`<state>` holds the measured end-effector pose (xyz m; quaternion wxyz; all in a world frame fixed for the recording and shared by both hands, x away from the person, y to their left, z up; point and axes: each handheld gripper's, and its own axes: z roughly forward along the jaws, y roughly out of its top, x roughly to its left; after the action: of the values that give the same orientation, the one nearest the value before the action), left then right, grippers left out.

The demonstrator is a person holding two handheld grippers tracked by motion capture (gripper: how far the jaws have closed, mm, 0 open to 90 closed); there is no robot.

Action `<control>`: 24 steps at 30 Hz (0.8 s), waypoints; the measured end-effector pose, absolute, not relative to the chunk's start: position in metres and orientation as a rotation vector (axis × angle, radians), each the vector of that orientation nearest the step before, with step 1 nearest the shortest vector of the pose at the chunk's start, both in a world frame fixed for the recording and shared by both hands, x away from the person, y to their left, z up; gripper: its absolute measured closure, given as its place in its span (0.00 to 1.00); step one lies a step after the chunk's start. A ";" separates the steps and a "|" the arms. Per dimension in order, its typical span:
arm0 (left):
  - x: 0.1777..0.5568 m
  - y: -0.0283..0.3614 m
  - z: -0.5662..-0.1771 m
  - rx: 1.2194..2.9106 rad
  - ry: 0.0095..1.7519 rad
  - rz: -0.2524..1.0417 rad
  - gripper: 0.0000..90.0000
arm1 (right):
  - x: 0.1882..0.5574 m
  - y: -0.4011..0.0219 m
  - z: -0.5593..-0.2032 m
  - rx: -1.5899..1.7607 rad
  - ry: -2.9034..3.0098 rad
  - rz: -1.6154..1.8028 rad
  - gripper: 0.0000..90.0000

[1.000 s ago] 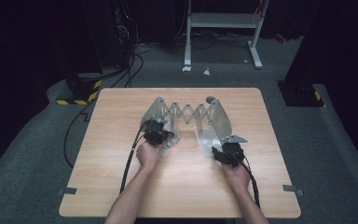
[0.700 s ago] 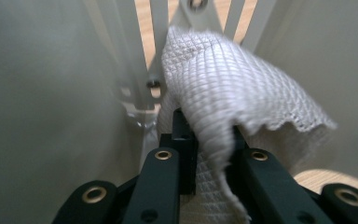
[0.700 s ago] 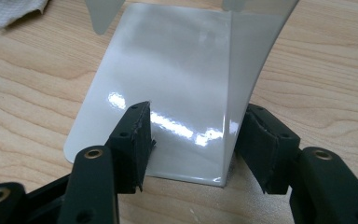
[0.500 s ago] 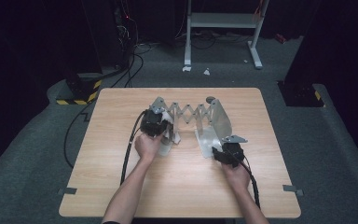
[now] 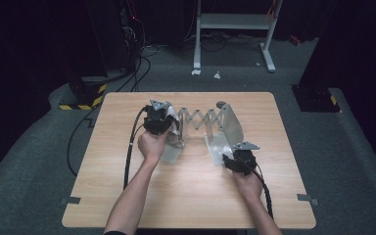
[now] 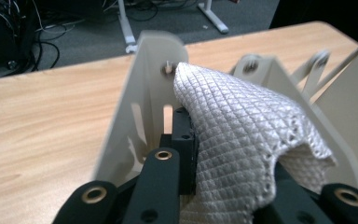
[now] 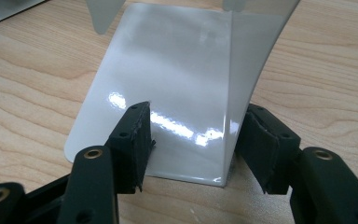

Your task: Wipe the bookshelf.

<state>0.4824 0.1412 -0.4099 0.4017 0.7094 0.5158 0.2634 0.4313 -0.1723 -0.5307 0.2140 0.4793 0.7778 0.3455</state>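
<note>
My left claw [image 5: 162, 119] pinches a white cloth [image 6: 242, 135], its jaws pressed together on the fabric, which drapes over them against the left upright plate [image 6: 140, 102] of a metal expanding bookend rack [image 5: 200, 120]. The rack stands near the middle of the tabletop [image 5: 127, 196], toward its far edge, with a scissor link joining its two ends.

My right claw [image 7: 193, 140] is spread, its jaws set either side of the right plate's [image 7: 177, 93] upright wall near the base's front edge; whether the pads touch the metal I cannot tell.

Bare wood lies open in front of both hands, out to the near edge, and to either side of the rack.
</note>
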 end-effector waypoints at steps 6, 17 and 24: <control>0.485 0.144 -0.396 1.764 1.296 0.682 0.91 | 0.431 -0.172 -0.531 1.330 2.158 0.959 0.50; 0.494 0.131 -0.428 1.849 1.315 0.617 0.91 | 0.431 -0.172 -0.531 1.330 2.159 0.959 0.50; 0.500 0.120 -0.454 1.916 1.314 0.577 0.91 | 0.431 -0.172 -0.531 1.328 2.159 0.958 0.50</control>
<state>0.5002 0.1196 -0.4542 0.3651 0.7451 0.5111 0.2244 0.4312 -0.1723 -0.5307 0.2139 0.4788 0.7782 0.3454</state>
